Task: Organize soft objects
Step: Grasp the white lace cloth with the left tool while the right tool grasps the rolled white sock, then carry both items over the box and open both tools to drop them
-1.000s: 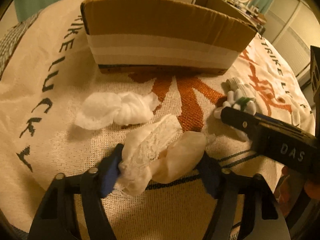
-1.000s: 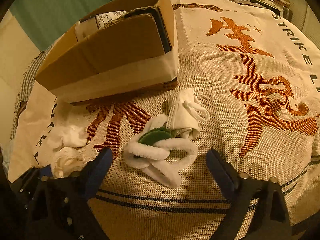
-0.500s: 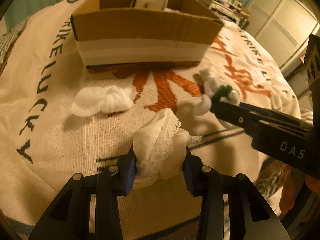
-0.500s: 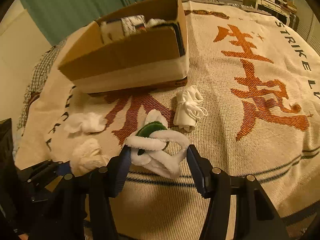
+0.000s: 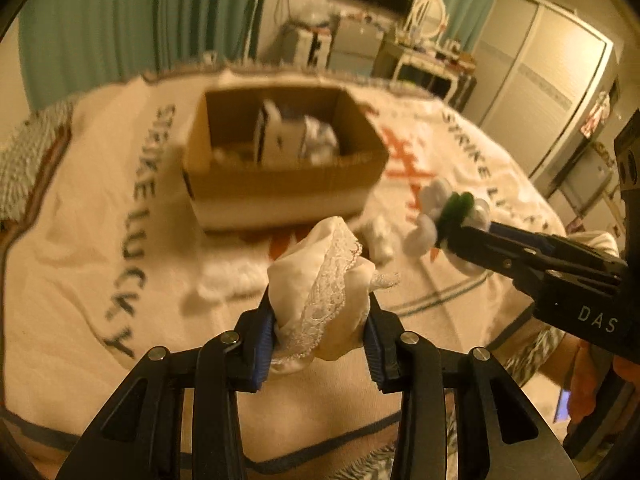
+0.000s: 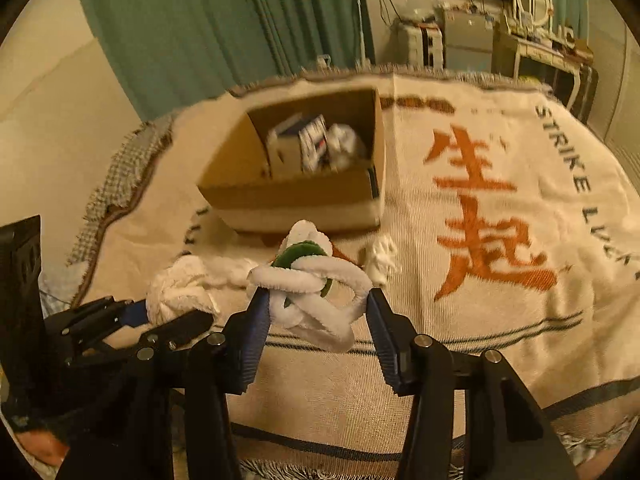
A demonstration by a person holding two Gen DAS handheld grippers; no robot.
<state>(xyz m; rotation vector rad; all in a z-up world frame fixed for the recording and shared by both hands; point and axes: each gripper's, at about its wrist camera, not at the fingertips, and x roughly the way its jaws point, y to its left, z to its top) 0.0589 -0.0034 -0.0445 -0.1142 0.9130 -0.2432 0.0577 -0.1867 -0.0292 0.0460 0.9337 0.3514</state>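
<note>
Up above the woven blanket [image 5: 80, 240], the left tool [image 5: 318, 316] is clamped on a lace-edged cream cloth [image 5: 320, 280], short of the cardboard box [image 5: 280, 184]. Likewise, the right tool [image 6: 314, 308] pinches a fuzzy white-and-green bundle [image 6: 316, 280], raised.

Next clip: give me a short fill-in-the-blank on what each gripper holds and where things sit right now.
1. The left gripper is shut on a cream cloth edged with ____.
2. The right gripper holds a fuzzy white looped item with a ____ patch.
3. The cardboard box is open at the top and already ____ some items.
4. A small white bundle still lies on the ____ near the box.

Missing words: lace; green; holds; blanket
</note>
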